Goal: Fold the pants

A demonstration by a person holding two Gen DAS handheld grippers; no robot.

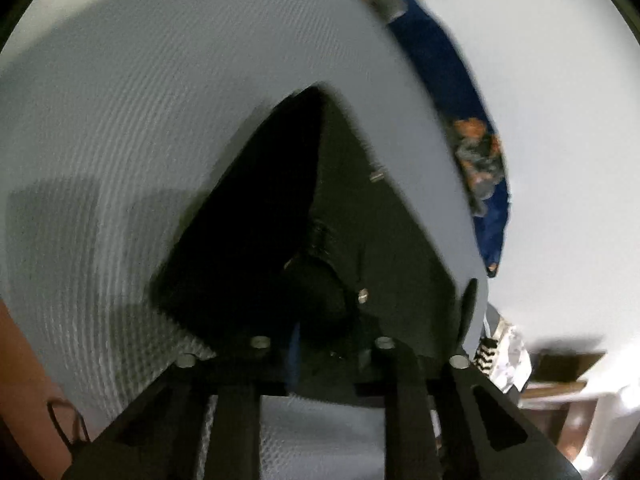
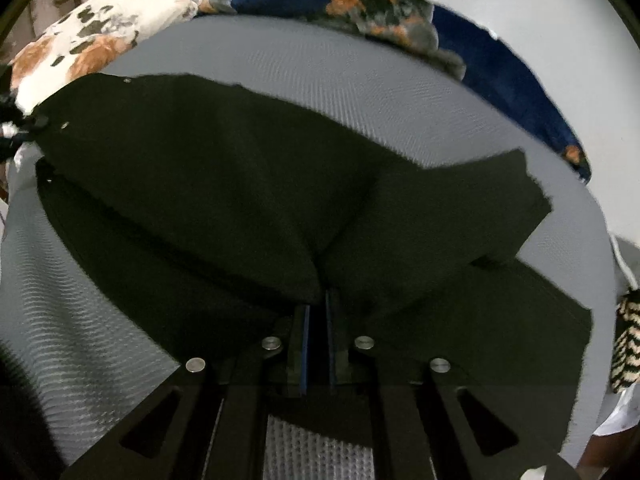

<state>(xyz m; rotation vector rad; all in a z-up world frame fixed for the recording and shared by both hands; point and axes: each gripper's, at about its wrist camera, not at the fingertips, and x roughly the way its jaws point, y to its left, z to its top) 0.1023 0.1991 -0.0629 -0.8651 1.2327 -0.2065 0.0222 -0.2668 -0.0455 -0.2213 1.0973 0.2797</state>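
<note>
The black pants (image 2: 248, 184) lie on a grey textured bed sheet (image 2: 360, 76), partly folded over themselves. My right gripper (image 2: 318, 300) is shut on a pinch of the black cloth, with its blue pads close together under the fold. In the left wrist view the pants (image 1: 340, 216) rise in a dark peak right in front of the camera, with small metal rivets showing. My left gripper (image 1: 320, 312) is buried in this cloth and its fingertips are hidden; it seems shut on the pants.
A dark blue floral blanket (image 2: 500, 68) runs along the far edge of the bed by a white wall (image 1: 560, 120). A white floral pillow (image 2: 92, 44) lies at the far left. A striped cloth (image 2: 628, 344) hangs at the right edge.
</note>
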